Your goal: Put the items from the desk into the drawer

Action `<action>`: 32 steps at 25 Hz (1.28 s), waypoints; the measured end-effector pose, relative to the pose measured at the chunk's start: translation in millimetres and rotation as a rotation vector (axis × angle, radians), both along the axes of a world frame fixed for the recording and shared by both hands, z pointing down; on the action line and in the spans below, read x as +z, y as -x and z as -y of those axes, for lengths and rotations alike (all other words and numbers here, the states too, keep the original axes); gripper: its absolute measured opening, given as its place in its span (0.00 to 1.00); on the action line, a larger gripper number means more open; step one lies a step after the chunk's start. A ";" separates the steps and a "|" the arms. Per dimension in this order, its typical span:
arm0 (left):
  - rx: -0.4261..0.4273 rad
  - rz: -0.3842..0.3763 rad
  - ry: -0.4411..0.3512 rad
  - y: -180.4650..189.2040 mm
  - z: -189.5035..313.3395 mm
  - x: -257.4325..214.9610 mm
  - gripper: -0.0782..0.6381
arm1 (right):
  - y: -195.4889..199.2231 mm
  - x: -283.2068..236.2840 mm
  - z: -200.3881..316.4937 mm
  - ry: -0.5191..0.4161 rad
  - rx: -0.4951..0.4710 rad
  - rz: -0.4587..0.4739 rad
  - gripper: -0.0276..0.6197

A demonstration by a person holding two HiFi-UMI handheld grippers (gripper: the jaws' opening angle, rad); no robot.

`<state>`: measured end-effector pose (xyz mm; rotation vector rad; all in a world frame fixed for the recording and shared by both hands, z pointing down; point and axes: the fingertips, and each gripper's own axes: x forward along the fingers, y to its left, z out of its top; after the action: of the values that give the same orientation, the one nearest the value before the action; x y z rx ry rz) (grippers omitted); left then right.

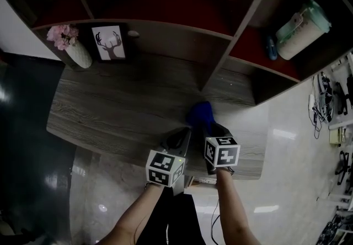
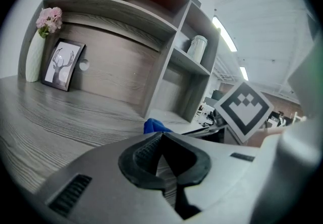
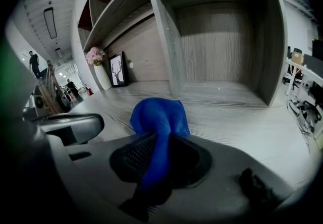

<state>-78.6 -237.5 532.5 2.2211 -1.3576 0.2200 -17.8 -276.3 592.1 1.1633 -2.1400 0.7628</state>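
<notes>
Steeply angled down, right gripper (image 3: pixel 162 141) clamps blue cloth (image 3: pixel 157 116).

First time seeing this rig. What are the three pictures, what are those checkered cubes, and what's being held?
No robot here: a person holds a two-jaw gripper in each hand, and the marker cubes are part of those grippers. The head view looks down from the person's head. The left and right gripper views come from cameras riding on each gripper, looking along its jaws. On the wooden desk stand a vase of pink flowers and a framed deer picture, below shelves. The right gripper is pinching a blue cloth. The left gripper is shut and empty.
</notes>
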 end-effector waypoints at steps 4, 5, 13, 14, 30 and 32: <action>-0.008 0.001 -0.002 -1.8 -0.6 -2.8 0.12 | -0.7 -3.1 -1.1 0.000 0.007 0.013 0.17; -0.011 0.000 -0.003 -1.7 -0.7 -3.3 0.12 | -1.3 -4.7 -0.7 -0.004 0.013 0.022 0.17; -0.010 0.011 -0.008 -5.3 -8.3 -10.9 0.12 | -6.0 -30.8 -5.4 -0.038 0.048 0.089 0.17; -0.008 0.012 -0.010 -6.5 -8.6 -12.4 0.12 | -7.4 -34.2 -5.9 -0.044 0.049 0.091 0.17; 0.044 0.030 -0.058 -42.3 -34.4 -55.7 0.12 | -30.5 -93.7 -42.2 -0.123 0.085 0.142 0.17; 0.041 0.034 -0.057 -43.2 -40.3 -60.3 0.12 | -33.4 -100.8 -49.5 -0.130 0.090 0.144 0.17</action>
<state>-35.4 -197.2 472.2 2.3034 -1.3528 0.2370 15.6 -226.8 491.3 1.3149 -2.2982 0.7769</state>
